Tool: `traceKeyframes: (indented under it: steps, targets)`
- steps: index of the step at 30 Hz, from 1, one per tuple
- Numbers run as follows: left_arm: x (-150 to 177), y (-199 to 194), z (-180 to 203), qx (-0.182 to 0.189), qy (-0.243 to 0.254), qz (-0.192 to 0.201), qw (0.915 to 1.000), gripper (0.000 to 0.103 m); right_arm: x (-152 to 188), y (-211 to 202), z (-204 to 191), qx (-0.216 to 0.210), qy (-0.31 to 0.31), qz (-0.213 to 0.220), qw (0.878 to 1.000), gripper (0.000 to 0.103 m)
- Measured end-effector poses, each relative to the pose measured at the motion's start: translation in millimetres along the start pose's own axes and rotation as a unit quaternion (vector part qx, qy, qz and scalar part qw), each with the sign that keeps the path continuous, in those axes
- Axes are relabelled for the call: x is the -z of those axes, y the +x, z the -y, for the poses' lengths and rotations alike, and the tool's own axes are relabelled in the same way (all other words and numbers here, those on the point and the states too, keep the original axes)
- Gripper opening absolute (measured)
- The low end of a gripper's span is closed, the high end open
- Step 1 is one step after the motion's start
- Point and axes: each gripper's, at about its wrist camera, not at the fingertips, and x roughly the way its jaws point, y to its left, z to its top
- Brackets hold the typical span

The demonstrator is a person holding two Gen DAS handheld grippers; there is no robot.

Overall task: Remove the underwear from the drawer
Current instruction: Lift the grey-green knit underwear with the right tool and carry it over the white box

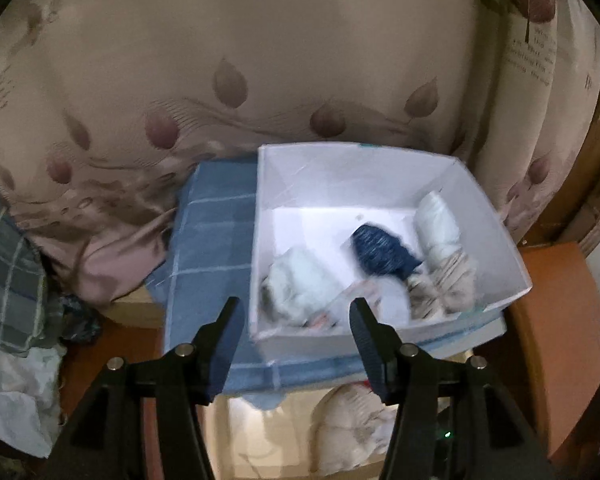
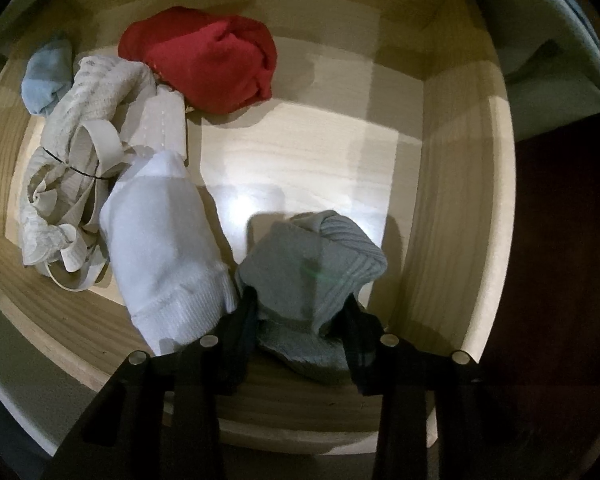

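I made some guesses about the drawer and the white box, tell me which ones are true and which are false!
1. The right gripper has its fingers around a grey rolled sock in the wooden drawer. True.
2. The left gripper is squeezing something. False: its fingers stand apart with nothing between them.
3. A red bundle lies in the drawer. True.
4. The white box has nothing in it. False: a dark blue bundle and pale ones lie inside.
5. The white box sits on a blue checked cloth. True.
6. The white sock lies in the white box. False: it lies in the drawer beside the grey one.
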Motion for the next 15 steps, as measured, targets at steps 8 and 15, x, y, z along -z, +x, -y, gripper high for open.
traceKeyframes:
  steps: [8, 15]
  targets:
    - [71, 24, -32, -0.033, -0.022, -0.052, 0.9979, 0.056, 6, -11, 1, -0.001, 0.014, 0.019, 1.000, 0.032]
    - [131, 62, -49, -0.065, -0.043, -0.097, 0.9922, 0.056, 3, -43, 8, -0.017, 0.034, 0.046, 0.998, 0.032]
